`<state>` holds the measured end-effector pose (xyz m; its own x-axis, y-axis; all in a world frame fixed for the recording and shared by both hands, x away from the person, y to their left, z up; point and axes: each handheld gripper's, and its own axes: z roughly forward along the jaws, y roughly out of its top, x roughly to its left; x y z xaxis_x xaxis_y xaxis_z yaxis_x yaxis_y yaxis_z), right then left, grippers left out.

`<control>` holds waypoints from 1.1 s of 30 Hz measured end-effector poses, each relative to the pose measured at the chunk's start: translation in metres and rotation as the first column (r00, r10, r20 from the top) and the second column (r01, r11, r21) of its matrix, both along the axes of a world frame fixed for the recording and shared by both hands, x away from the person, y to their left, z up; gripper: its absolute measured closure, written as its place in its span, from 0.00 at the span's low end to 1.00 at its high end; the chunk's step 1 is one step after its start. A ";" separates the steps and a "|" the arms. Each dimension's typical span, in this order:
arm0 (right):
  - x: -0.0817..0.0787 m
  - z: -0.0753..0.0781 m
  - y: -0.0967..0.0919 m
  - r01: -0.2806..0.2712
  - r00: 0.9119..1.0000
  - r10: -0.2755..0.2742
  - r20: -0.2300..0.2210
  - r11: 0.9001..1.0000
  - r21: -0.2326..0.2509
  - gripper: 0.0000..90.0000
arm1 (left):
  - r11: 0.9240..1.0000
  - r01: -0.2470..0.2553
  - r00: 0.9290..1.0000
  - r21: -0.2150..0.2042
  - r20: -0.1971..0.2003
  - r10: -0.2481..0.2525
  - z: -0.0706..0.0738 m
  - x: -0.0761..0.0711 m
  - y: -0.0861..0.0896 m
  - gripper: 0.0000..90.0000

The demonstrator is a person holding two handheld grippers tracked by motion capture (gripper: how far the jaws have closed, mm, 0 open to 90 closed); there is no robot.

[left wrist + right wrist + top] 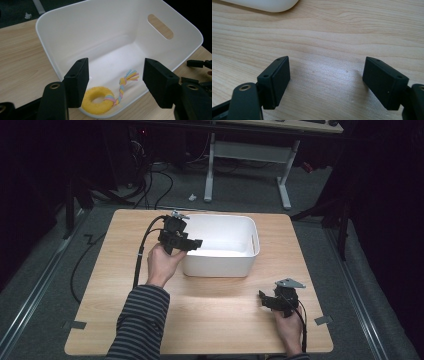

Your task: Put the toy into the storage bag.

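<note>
High view: left gripper (192,243) held over near-left rim of white bin (252,237), pointing in. Right gripper (263,298) low over bare table (215,315), near right front corner, well apart from bin. Bin floor from here looks blank white; contents hidden behind near wall, or washed out, hard to say which.

Left gripper view: looking down into bin (62,35). Yellow ring toy (97,105) with pastel braided tail (123,87) lying on bin floor, close against near wall. Jaws about half apart, nothing between pads, above toy and clear of it. Slot handle (160,26) in far wall.

Right gripper view: jaws spread wide, nothing held, wood grain below. Bin corner (269,5) at top edge.
</note>
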<state>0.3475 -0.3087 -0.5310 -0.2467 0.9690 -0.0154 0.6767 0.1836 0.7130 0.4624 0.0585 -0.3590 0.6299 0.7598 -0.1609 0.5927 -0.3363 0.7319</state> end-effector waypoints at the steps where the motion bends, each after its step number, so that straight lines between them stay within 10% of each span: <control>1: 0.000 0.000 0.000 0.000 1.000 0.000 0.000 1.000 0.000 0.25 | 1.000 -0.004 1.000 -0.002 0.005 0.004 0.001 -0.002 0.003 0.42; 33: 0.000 0.000 0.000 -0.004 1.000 0.004 0.001 1.000 -0.002 0.25 | 0.988 -0.129 0.988 -0.079 0.077 0.135 0.009 -0.046 0.083 0.36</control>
<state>0.3471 -0.3087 -0.5310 -0.2501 0.9681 -0.0173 0.6756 0.1873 0.7131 0.4160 0.1415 -0.3499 0.5381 0.8252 -0.1716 0.5652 -0.2022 0.7998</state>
